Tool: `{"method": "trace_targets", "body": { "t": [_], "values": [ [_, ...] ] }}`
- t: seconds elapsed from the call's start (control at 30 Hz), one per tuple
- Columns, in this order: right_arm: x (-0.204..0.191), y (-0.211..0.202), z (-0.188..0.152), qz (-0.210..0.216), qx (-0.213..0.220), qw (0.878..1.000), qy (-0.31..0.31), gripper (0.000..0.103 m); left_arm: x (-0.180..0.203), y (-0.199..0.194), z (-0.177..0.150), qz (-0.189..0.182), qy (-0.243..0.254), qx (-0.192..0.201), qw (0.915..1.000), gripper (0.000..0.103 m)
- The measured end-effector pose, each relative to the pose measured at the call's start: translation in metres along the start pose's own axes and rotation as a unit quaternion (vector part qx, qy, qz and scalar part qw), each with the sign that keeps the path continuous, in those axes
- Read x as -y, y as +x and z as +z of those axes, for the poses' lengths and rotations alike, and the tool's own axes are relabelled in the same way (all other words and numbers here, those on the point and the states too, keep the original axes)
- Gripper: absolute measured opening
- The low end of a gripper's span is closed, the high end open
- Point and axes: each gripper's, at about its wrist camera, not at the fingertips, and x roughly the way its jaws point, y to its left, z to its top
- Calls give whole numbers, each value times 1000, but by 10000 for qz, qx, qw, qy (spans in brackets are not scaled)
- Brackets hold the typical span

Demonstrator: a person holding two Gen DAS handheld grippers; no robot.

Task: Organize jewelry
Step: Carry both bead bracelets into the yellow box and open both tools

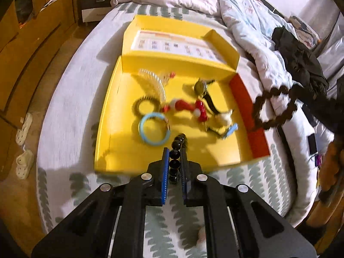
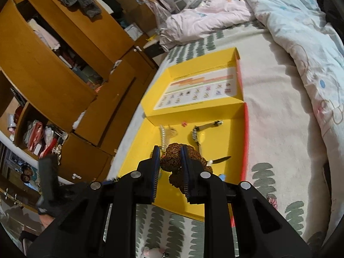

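Observation:
In the left wrist view my left gripper [image 1: 174, 150] is shut on a string of glossy black beads [image 1: 175, 144], held above the near side of an open yellow box [image 1: 120, 150]. The box holds a light blue bangle [image 1: 153, 131], a dark toothed ring [image 1: 146, 106], a clear comb [image 1: 153, 81], red pieces [image 1: 189, 106] and a wristwatch [image 1: 201, 87]. A brown bead bracelet [image 1: 275, 107] hangs at the right. In the right wrist view my right gripper [image 2: 170, 150] is shut on that brown bead bracelet [image 2: 174, 163] over the box [image 2: 137, 157], near the watch [image 2: 196, 134].
The box lies on a bed with a leaf-patterned sheet [image 1: 268, 182]. Its lid [image 1: 178, 45] stands open at the far side. A rumpled quilt [image 1: 253, 28] and dark clothing [image 1: 298, 58] lie to the right. Wooden wardrobes [image 2: 53, 64] line the left, with slippers [image 1: 24, 165] on the floor.

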Motion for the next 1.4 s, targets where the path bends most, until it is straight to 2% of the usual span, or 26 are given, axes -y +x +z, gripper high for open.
{"method": "trace_targets", "body": {
  "t": [0.1,0.2,0.4,0.6,0.9,1.27,1.4],
  "values": [
    [5,9,-2,-198,-59,9998,-9,20,0,8,15,-72,-33,-17,10000,10],
    [9,20,-5,-384,-144,9992,-15,20,-3,23,23,53,-66,-98,9999,10],
    [8,37,-11,-740,-275,9968,-160,20,-11,49,25,-13,-60,-339,9994,10],
    [4,60,-21,-959,-474,9938,-298,20,-31,66,23,278,-177,-493,9982,10],
    [-13,92,-37,-961,-796,9908,-532,20,-63,76,14,537,-436,-633,9956,10],
    [-16,127,-50,-944,-1141,9871,-605,21,-70,84,5,756,-420,-763,9933,10],
    [-12,122,-47,-926,-936,9897,-554,25,-70,87,7,878,-407,-757,9924,11]
  ]
}}
